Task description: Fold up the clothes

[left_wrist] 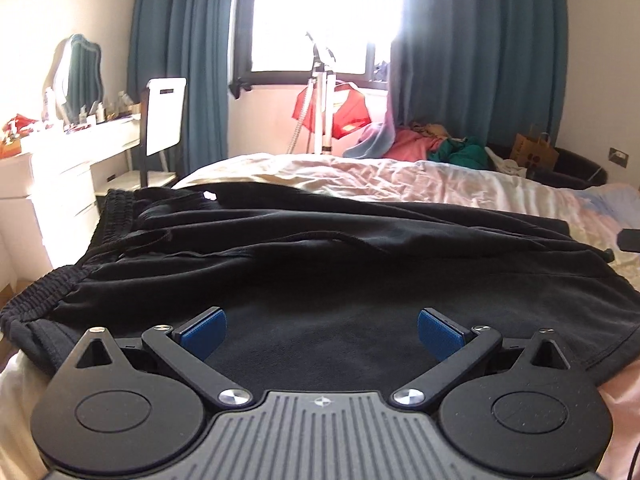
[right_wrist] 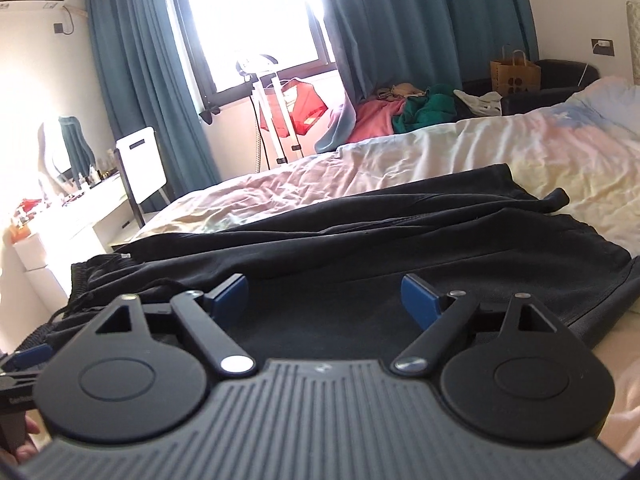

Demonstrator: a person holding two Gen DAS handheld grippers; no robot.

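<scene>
Lying spread across the bed (left_wrist: 400, 180), black shorts (left_wrist: 320, 264) with elastic waistband (left_wrist: 40, 300) toward the left. Hovering low over the near edge, left gripper (left_wrist: 322, 334) and right gripper (right_wrist: 325, 300), fingers (left_wrist: 204, 330) wide apart, gripping nothing.

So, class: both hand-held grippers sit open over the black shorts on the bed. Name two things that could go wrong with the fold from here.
1. The black shorts lie in rumpled layers, so the left hand-held gripper or right hand-held gripper, both open, may pinch only the top layer.
2. The elastic waistband sits bunched near the bed edge; a pull might drag the shorts off.
</scene>
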